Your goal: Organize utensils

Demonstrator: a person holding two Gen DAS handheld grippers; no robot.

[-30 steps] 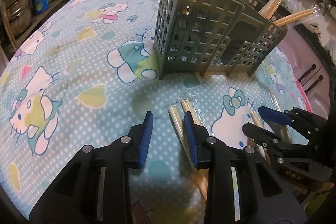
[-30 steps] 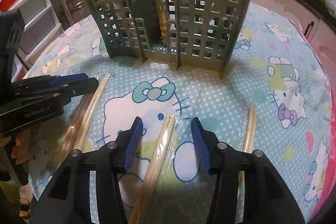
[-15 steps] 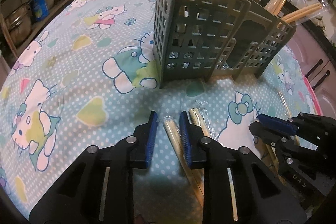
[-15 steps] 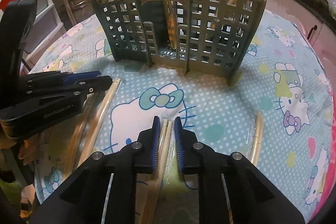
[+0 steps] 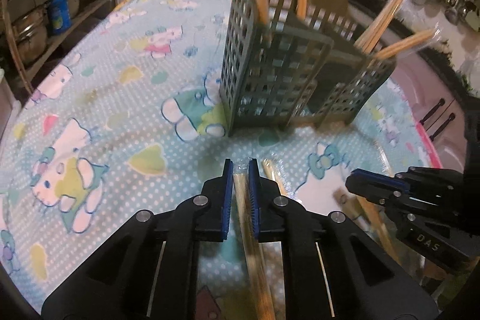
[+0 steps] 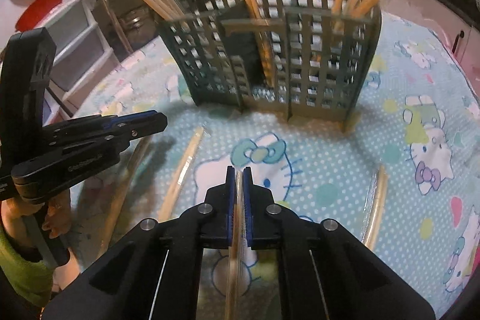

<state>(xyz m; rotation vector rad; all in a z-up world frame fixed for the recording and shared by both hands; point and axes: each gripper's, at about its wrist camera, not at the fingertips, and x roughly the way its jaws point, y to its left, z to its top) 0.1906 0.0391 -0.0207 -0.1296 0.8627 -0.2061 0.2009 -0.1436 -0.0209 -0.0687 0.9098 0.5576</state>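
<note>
Jaws of both grippers (left (image 5: pixel 240 170), right (image 6: pixel 239 174)) clamp wrapped chopsticks (image 5: pixel 243 194).

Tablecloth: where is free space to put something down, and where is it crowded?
Free: the tablecloth left of the utensil holder. Crowded: the front, where wrapped chopsticks lie and the left gripper and right gripper each grip a pair.

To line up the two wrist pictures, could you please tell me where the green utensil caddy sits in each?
Left wrist view: the green utensil caddy stands upper centre-right, beyond the left gripper.
Right wrist view: the caddy fills the upper centre, straight ahead of the right gripper.
Shared landmark: the Hello Kitty bow printed on the tablecloth just before the caddy.
</note>
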